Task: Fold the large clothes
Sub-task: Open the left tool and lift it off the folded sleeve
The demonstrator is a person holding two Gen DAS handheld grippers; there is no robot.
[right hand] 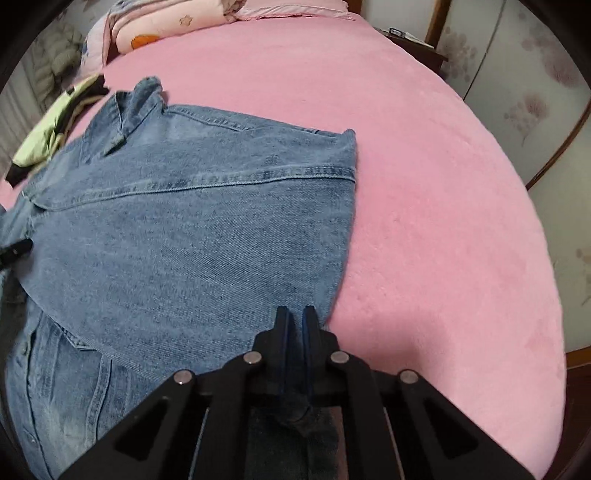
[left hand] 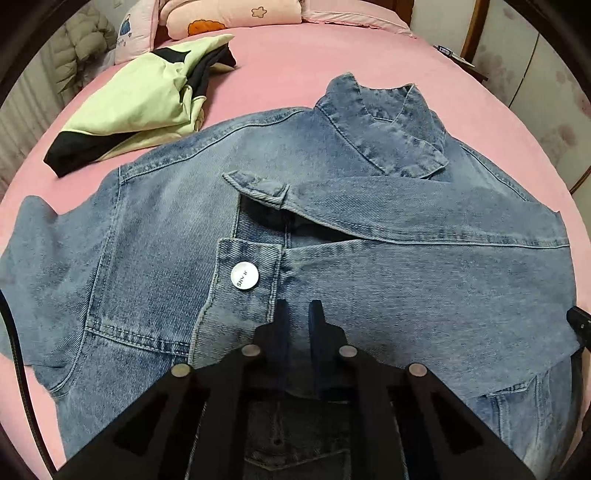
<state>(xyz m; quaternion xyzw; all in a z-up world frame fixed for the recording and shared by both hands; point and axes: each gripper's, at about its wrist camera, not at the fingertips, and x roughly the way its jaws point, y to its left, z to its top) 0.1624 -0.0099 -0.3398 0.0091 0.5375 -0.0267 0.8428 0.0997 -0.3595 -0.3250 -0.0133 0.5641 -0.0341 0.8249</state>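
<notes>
A blue denim jacket [left hand: 369, 280] lies spread on the pink bed [left hand: 295, 66], collar [left hand: 388, 122] at the far side, with one sleeve folded across its front. A silver button [left hand: 244, 276] shows on the cuff just ahead of my left gripper [left hand: 299, 314]. That gripper points steeply down at the near hem and is shut on a fold of the denim. In the right wrist view the jacket [right hand: 184, 240] fills the left half. My right gripper [right hand: 295, 321] is shut on the jacket's near right edge, with bunched denim between the fingers.
A pale green and black garment [left hand: 140, 99] lies crumpled at the far left of the bed [right hand: 443, 184]. Pink pillows and a quilt [left hand: 229, 14] are piled at the head. A dark bedside table [right hand: 413, 44] stands at the far right, and wardrobe doors [right hand: 535, 110] run along the right.
</notes>
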